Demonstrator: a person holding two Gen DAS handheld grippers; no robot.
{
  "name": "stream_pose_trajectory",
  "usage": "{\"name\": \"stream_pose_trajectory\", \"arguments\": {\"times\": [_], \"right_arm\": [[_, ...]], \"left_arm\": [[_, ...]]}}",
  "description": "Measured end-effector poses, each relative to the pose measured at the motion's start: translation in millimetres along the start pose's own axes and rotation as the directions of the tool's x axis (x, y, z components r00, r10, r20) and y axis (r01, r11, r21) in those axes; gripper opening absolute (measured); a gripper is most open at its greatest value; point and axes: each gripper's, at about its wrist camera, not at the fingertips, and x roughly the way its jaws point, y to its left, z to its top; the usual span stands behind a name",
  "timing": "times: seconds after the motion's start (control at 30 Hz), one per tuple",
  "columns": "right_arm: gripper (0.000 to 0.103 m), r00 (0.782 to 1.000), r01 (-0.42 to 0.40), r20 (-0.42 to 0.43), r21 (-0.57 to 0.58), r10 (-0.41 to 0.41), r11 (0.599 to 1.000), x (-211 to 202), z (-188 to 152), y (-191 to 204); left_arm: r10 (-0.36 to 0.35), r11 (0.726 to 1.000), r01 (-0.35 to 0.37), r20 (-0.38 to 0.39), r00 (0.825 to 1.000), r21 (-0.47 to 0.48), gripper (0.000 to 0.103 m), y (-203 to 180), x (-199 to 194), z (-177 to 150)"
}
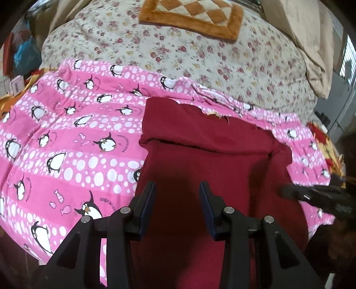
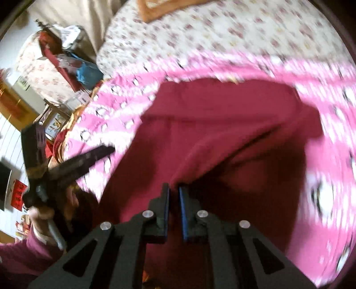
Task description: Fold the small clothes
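Garment (image 1: 207, 155) dark red, flat on penguin blanket (image 1: 73, 137) — my left claw (image 1: 178, 189) wide above it, right claw (image 2: 174, 189) narrow, pinching a raised fold.

**Garment on the blanket, cushion at the bed's far edge**

A garment (image 1: 207, 142) lies on a blanket (image 1: 73, 133), toward the blanket's right edge, with one layer folded over another. The blanket is spread across the near part of a bed (image 1: 222, 55), and its far edge runs just behind the garment. A cushion (image 1: 191, 15) rests on the bed near the far edge, well apart from the garment. The left gripper (image 1: 176, 191) hangs over the garment's near edge. The right gripper (image 2: 174, 191) sits at a raised fold of the garment, right of the left one.
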Motion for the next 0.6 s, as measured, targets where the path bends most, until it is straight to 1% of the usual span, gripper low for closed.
{"name": "stream_pose_trajectory", "arguments": {"times": [0.07,0.13,0.17,0.23,0.27,0.3,0.33,0.37,0.4,0.47,0.5,0.53,0.6], "right_arm": [[0.008,1.0,-0.003,-0.01,0.008,0.003,1.0,23,19,1],[0.009,0.999,0.014,-0.042,0.017,-0.013,1.0,48,30,0],[0.01,0.998,0.016,-0.065,0.048,-0.013,0.999,65,35,-4],[0.012,0.995,-0.009,-0.099,0.131,0.022,0.991,85,35,-15],[0.018,0.994,-0.016,-0.104,0.163,0.034,0.987,90,33,-19],[0.022,0.994,-0.03,-0.097,0.179,0.048,0.983,90,31,-20],[0.033,0.994,-0.051,-0.083,0.19,0.068,0.98,87,28,-21],[0.043,0.995,-0.056,-0.068,0.193,0.071,0.98,80,25,-21],[0.046,0.997,-0.037,-0.059,0.186,0.049,0.982,73,22,-21],[0.048,0.999,0.002,-0.04,0.163,0.005,0.987,57,16,-22],[0.048,1.0,0.01,-0.029,0.159,-0.005,0.987,47,13,-25],[0.049,1.0,0.014,-0.023,0.163,-0.01,0.987,39,11,-29],[0.05,1.0,0.026,-0.014,0.178,-0.024,0.984,24,5,-38]], "left_arm": [[-0.02,1.0,0.02,-0.004,1.0,-0.015,0.019,3,0,1],[-0.041,0.999,0.041,-0.014,0.999,-0.025,0.021,5,2,1],[-0.055,0.998,0.054,-0.023,0.998,-0.034,0.022,5,4,1],[-0.072,0.997,0.071,-0.03,0.997,-0.044,0.024,7,6,0],[-0.079,0.996,0.077,-0.032,0.996,-0.046,0.025,7,7,0],[-0.082,0.996,0.08,-0.034,0.996,-0.047,0.026,7,8,0],[-0.088,0.995,0.086,-0.039,0.995,-0.046,0.026,7,9,0],[-0.095,0.995,0.093,-0.042,0.995,-0.046,0.026,6,10,-1],[-0.105,0.994,0.103,-0.045,0.994,-0.047,0.027,5,11,-1],[-0.139,0.989,0.136,-0.051,0.989,-0.057,0.027,3,13,-2],[-0.149,0.987,0.146,-0.054,0.987,-0.061,0.029,2,13,-2],[-0.155,0.986,0.151,-0.061,0.986,-0.068,0.034,2,15,-4],[-0.123,0.99,0.116,-0.086,0.989,-0.081,0.036,1,22,-9]]}}
